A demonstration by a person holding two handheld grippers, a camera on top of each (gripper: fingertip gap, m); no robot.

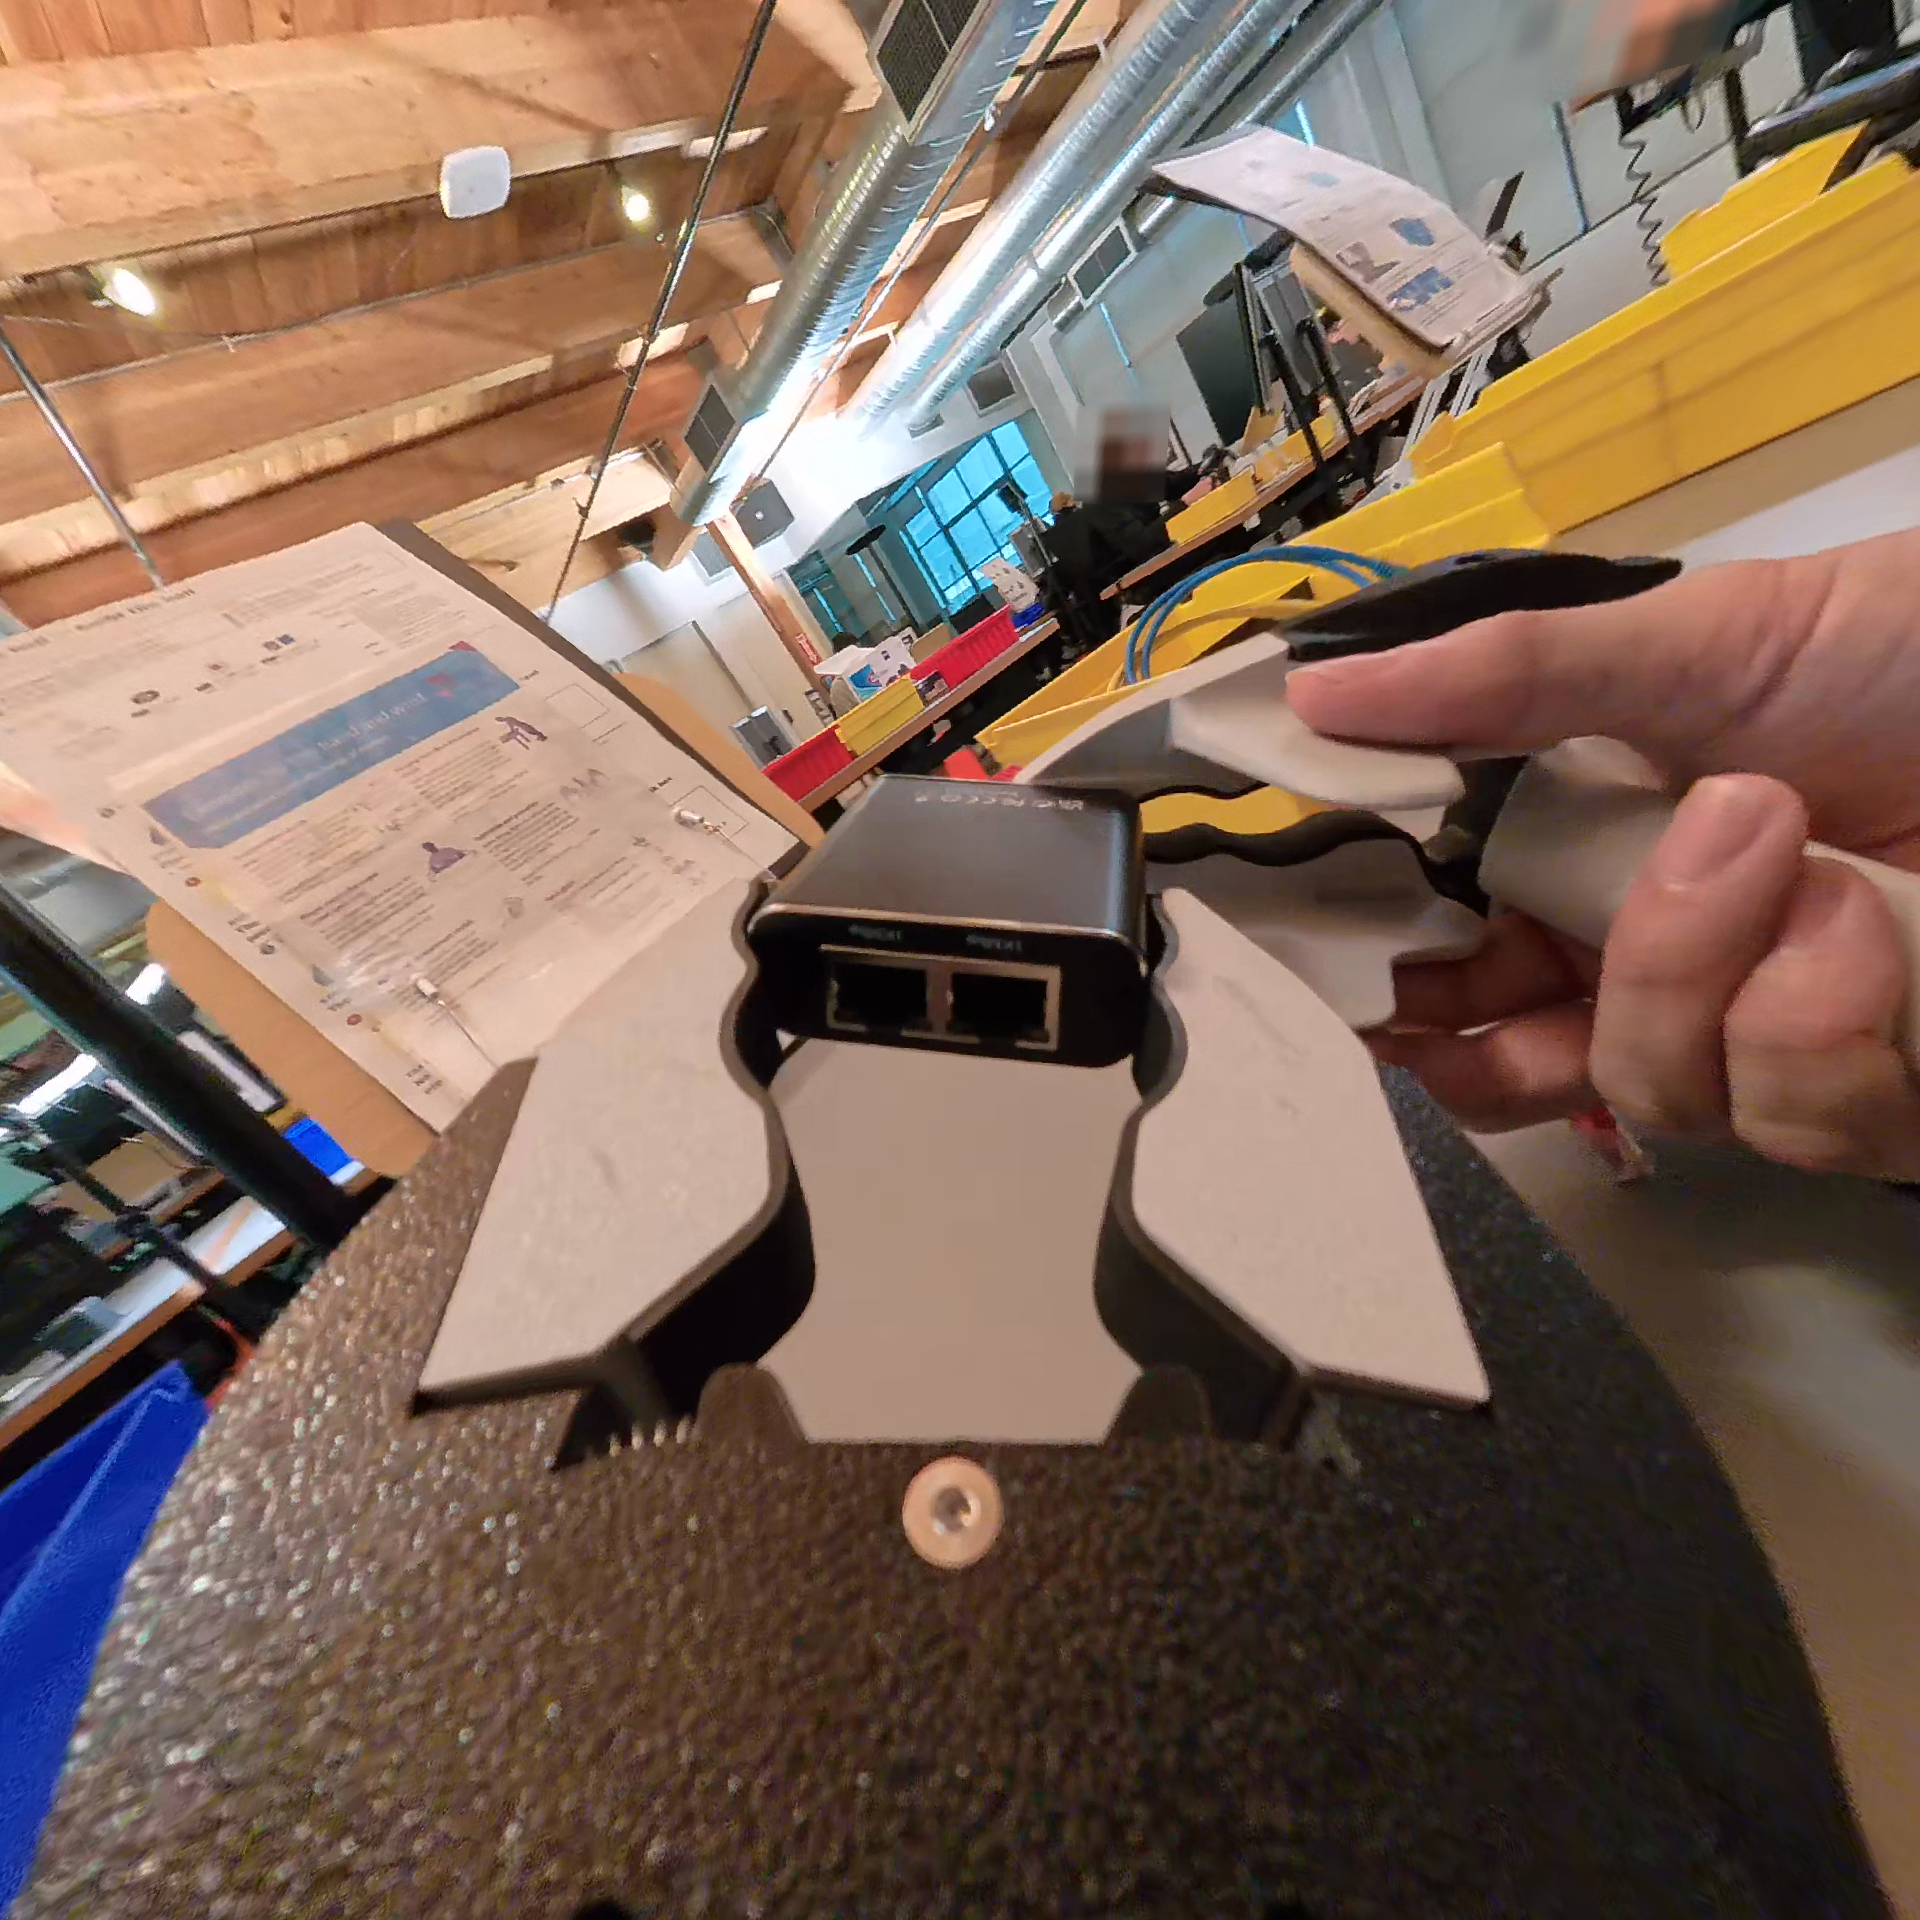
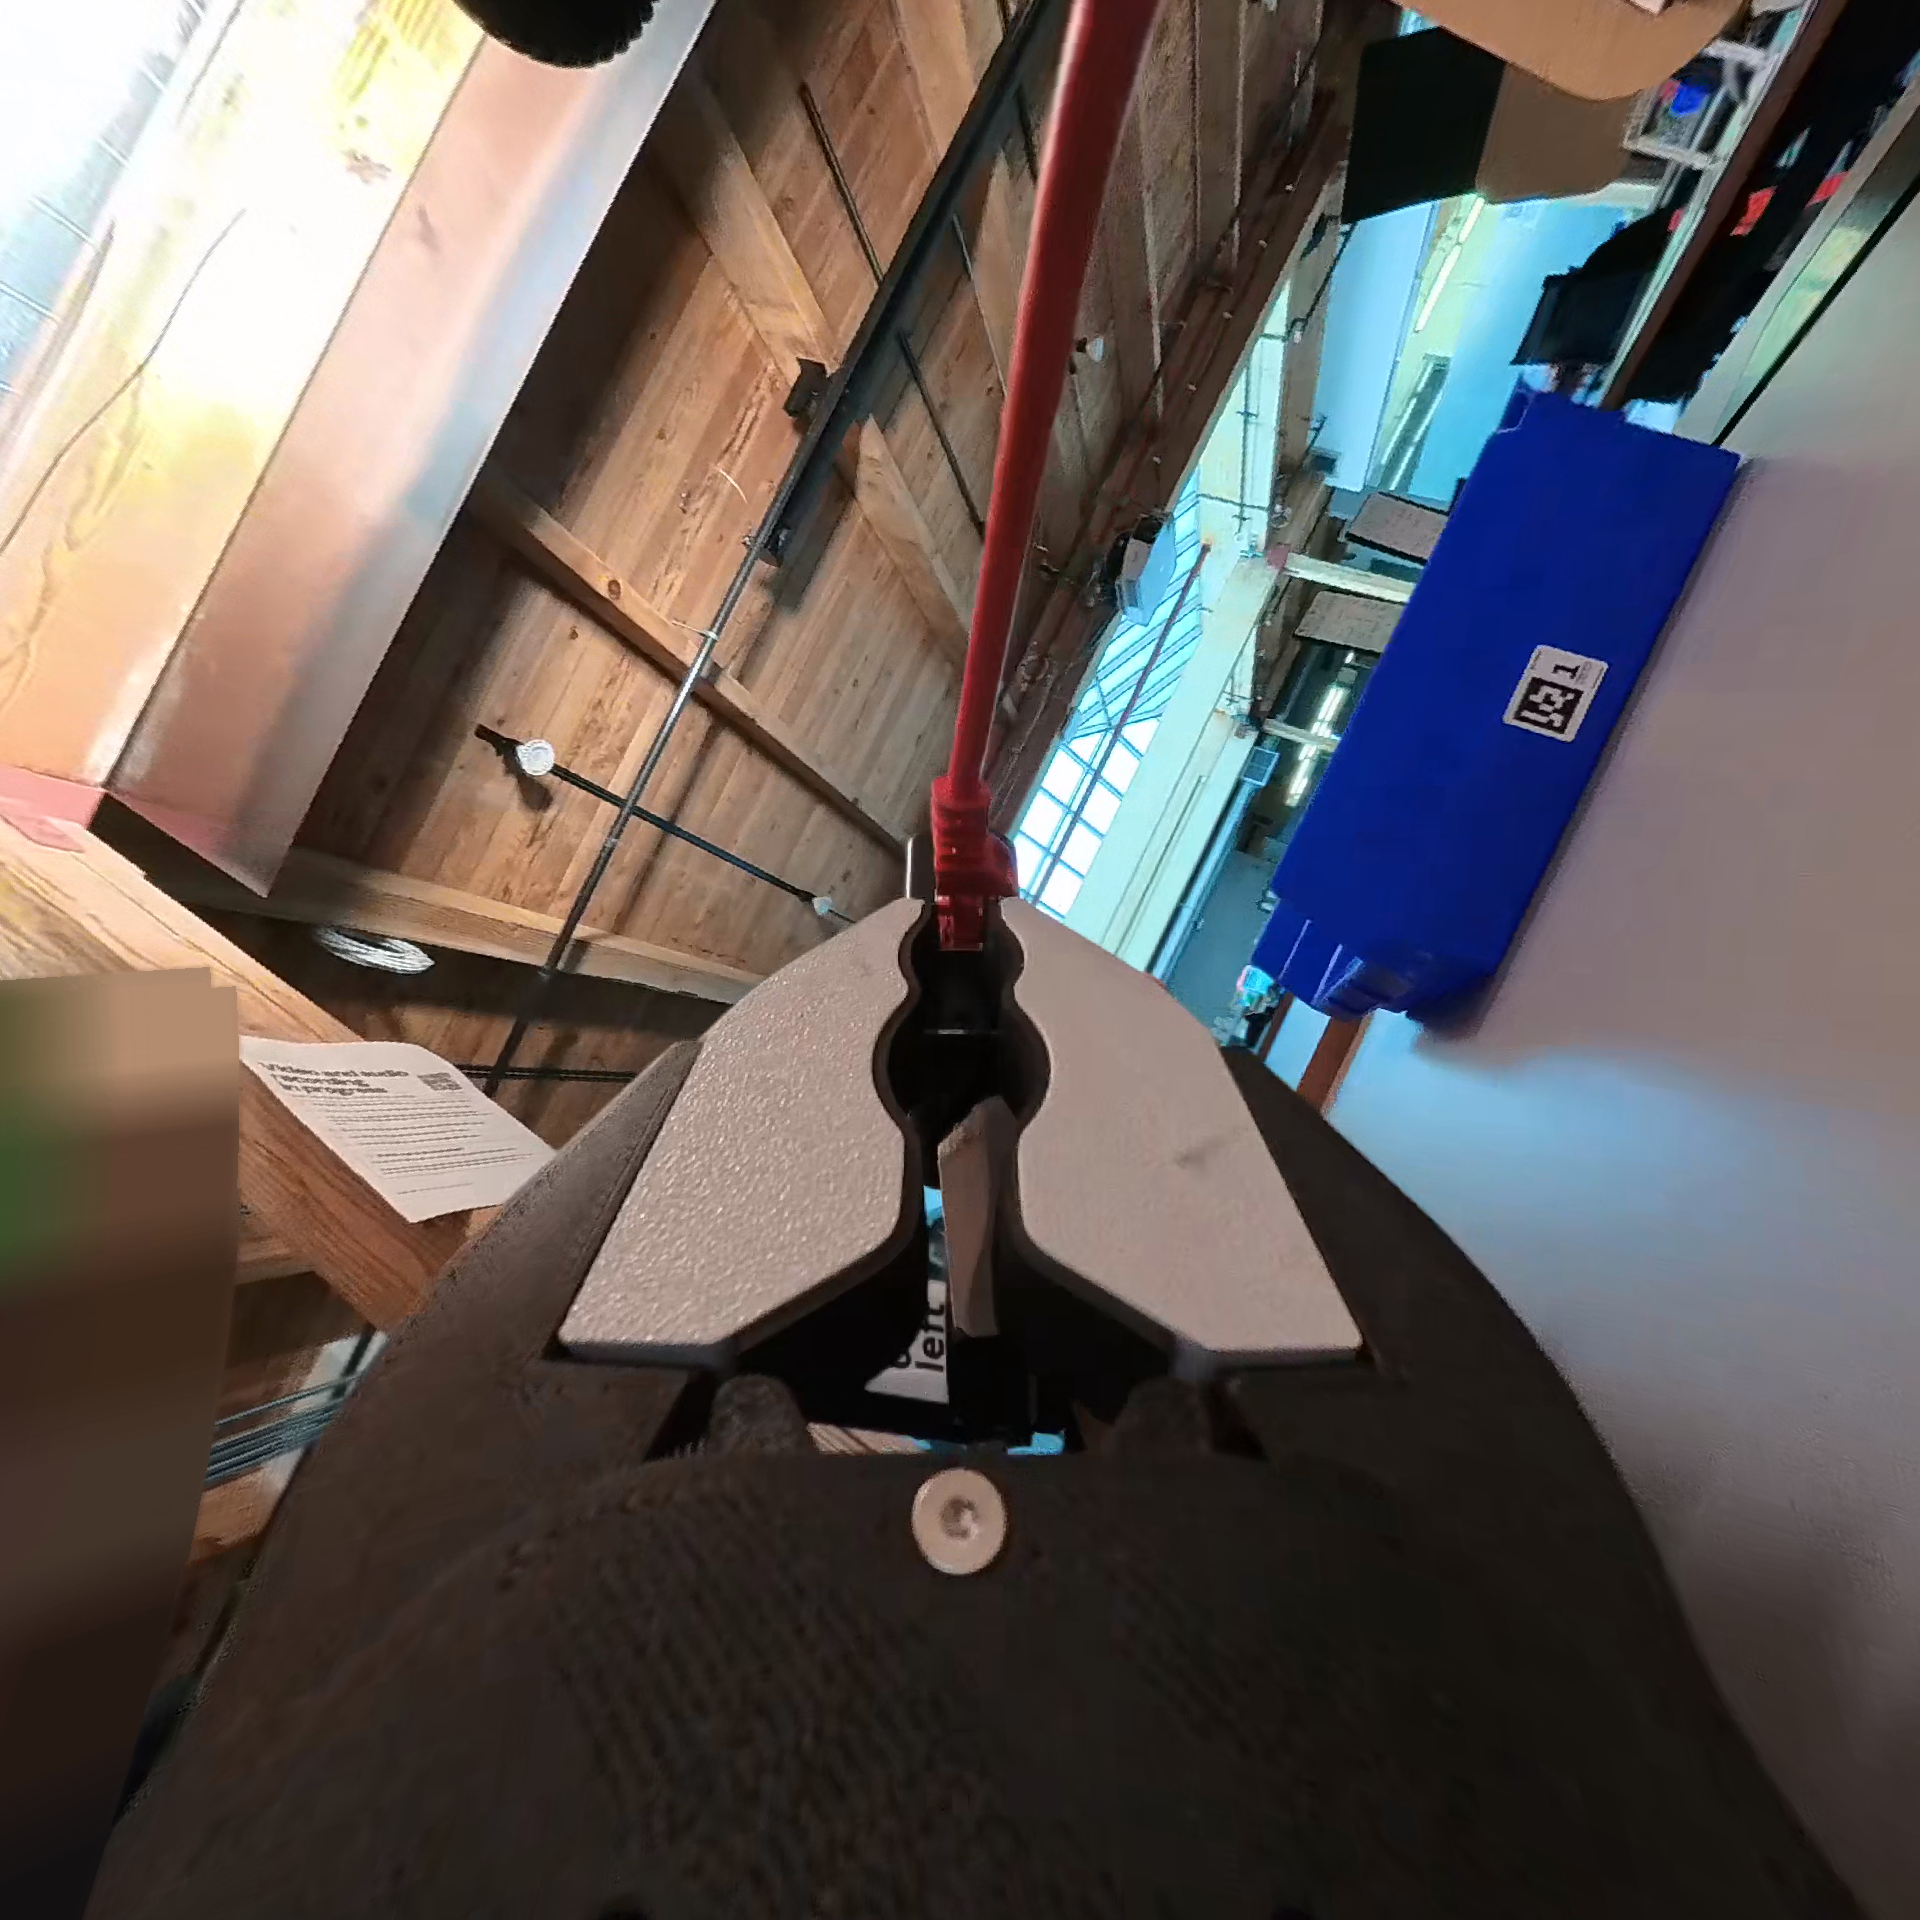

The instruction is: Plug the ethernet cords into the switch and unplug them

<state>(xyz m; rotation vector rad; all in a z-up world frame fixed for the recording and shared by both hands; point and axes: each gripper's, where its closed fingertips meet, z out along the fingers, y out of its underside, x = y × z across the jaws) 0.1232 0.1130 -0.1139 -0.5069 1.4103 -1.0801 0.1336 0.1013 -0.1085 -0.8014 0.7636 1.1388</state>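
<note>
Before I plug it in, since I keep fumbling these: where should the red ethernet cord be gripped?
Grip the red ethernet cord at its ribbed boot, as the right gripper does now, closing from both flat sides. The boot looks stiffer than the cable. The plug tip is hidden, so I cannot tell which way its latch faces.

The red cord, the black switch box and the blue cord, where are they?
red cord [image 2: 1013,436], right wrist view, mid-length of the cable.
black switch box [image 1: 951,940], left wrist view, its front above the two ports.
blue cord [image 1: 1236,577], left wrist view, top of its loop.

Both wrist cams close, tilted ceilingward
</note>
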